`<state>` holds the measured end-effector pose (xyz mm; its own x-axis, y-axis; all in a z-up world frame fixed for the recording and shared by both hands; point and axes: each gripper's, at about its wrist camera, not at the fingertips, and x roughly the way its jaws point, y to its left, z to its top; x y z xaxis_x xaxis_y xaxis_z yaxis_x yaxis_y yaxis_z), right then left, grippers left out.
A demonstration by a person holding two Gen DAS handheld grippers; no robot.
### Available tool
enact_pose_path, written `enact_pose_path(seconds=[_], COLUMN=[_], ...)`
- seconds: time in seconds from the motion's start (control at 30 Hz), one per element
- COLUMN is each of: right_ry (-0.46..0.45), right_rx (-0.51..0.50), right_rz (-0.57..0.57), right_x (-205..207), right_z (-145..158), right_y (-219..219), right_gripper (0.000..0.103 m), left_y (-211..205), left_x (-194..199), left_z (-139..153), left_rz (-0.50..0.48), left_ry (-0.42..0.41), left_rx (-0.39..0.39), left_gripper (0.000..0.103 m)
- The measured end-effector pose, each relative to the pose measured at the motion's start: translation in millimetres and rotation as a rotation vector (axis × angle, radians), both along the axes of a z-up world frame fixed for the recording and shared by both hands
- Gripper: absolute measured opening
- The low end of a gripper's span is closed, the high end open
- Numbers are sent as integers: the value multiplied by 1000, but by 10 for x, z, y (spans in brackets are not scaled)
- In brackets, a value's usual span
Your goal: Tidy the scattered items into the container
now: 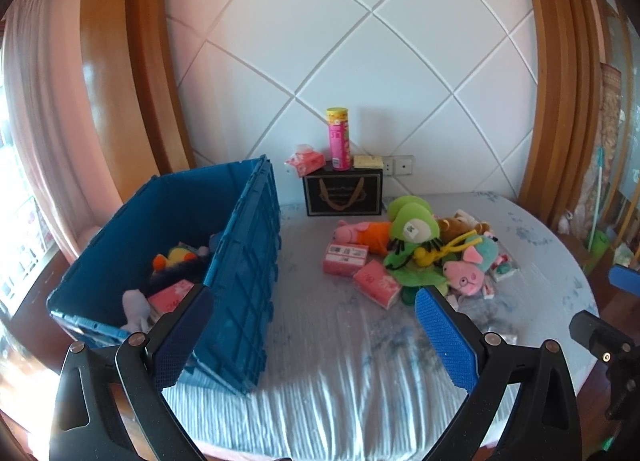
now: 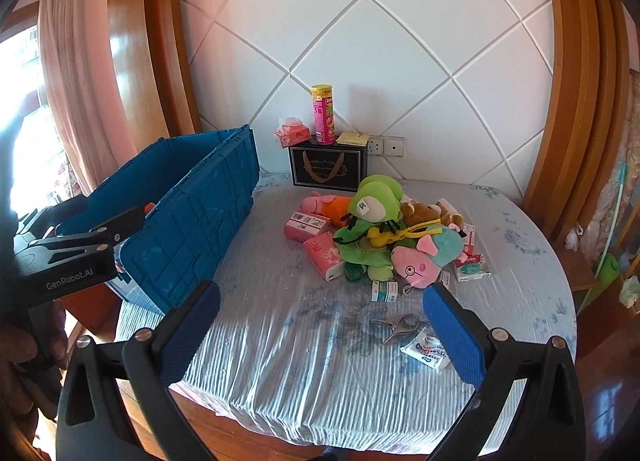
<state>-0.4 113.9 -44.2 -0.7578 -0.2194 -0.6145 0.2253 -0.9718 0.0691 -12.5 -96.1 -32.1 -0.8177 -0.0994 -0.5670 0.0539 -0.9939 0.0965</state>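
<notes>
A blue crate (image 1: 244, 261) stands open on the left of the table and shows in the right wrist view (image 2: 192, 217) too. Inside lie a few soft toys (image 1: 176, 257) and a pink tissue pack (image 1: 170, 297). A pile of items sits mid-table: a green plush (image 2: 372, 201), pink pig plushes (image 2: 416, 261), pink tissue packs (image 2: 322, 255), small boxes (image 2: 472, 265). My left gripper (image 1: 312, 331) is open and empty, near the crate's right wall. My right gripper (image 2: 320, 327) is open and empty, above the table's front.
A black box (image 2: 328, 167) at the back carries a pink can (image 2: 323, 117) and a tissue pack (image 2: 292, 133). Keys (image 2: 394, 327) and a white packet (image 2: 426, 353) lie near the right finger. The round table (image 2: 300, 361) is cloth-covered; its edge is close.
</notes>
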Motion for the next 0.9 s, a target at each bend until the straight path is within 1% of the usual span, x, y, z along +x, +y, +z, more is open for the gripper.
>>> enact_pose_path(seconds=[0.13,0.23,0.33,0.5,0.7,0.8,0.9], right_ry=[9,17,30,35,28,31,32], right_rx=[6,2,-15,-30,-29,-35,-37], right_rz=[-13,-17,-13,4,25,28,36], right_x=[209,294,370,442,517,534,558], right_z=[77,116,135,101,96,111,112], right_y=[22,60,124,241,486,606,681], right_gripper=[103,103,103,103,103,103,103], left_y=[53,93,126,279,562,664,727], left_x=[181,322,404,483,541,582,593], left_z=[16,81,149,214,241,265,264], left_rz=[-5,-1,15,26,42,47,41], left_ry=[-8,14,30,45,35,51,33], left_rx=[-22,-33,-23,-43,-56,-46,-28], left_gripper=[102,102,102,102,102,102,102])
